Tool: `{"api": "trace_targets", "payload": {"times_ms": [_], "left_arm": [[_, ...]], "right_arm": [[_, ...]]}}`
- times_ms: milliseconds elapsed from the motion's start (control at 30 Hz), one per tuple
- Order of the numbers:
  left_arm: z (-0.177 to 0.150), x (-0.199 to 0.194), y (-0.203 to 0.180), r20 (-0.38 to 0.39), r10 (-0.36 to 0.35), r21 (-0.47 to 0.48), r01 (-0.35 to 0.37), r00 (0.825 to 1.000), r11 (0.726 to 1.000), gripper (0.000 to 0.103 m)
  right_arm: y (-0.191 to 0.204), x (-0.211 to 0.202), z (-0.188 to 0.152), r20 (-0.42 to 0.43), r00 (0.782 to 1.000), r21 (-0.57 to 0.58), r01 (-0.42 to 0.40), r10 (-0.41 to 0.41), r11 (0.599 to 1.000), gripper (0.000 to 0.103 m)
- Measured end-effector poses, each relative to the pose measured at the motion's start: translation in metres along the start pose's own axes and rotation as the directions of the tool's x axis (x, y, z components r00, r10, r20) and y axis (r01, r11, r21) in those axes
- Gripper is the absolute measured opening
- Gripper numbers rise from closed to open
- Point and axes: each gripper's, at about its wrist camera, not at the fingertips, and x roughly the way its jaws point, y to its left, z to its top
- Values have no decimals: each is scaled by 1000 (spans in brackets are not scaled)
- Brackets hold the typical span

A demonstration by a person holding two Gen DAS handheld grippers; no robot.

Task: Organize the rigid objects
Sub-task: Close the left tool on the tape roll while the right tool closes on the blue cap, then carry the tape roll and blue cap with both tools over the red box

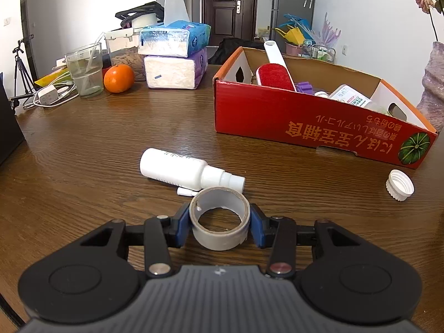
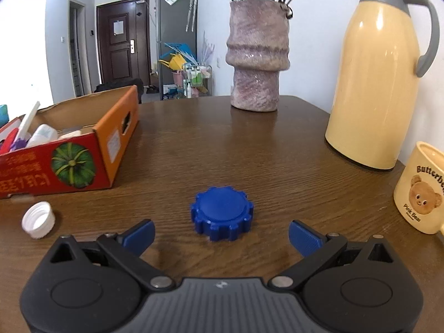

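In the left wrist view my left gripper [image 1: 219,223] is shut on a grey tape roll [image 1: 219,217] that rests on the wooden table [image 1: 111,144], its blue pads pressing both sides. A white bottle [image 1: 188,170] lies on its side just beyond the roll. A white cap [image 1: 399,184] lies at the right, near the red cardboard box [image 1: 305,122]. In the right wrist view my right gripper [image 2: 222,234] is open, low over the table, with a blue toothed cap [image 2: 222,216] just ahead between its fingertips, untouched. The white cap [image 2: 38,219] and the box [image 2: 69,161] sit to the left.
The box holds a red lint brush [image 1: 274,76], a small bottle [image 1: 349,97] and other items. An orange [image 1: 118,78], a glass [image 1: 84,72] and tissue packs [image 1: 174,55] stand at the far left. A vase [image 2: 256,55], a yellow thermos [image 2: 380,77] and a bear mug [image 2: 421,188] stand on the right.
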Motion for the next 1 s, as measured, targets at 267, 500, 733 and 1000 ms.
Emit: {"api": "trace_targets", "payload": {"times_ms": [267,500,733,1000], "left_arm": [[0,0,0,-1,-1,2,1,1000,1000,45],[0,0,-1,-2,-1,2,1,1000,1000,45],[0,0,0,-2,-6,0,6,1000,1000,45],[2,-9,0,25,-23,-6,23,999,1000,44]], "right_arm": [[-5,29,15,-42,999,41,7,-5,999,98],[-2,24,15,3,1000,24,-18,18,1000,53],[2,2,10,89,996,34,-23,20,999,53],[23,-41,2,188,977,10,-106,102,994,53]]}}
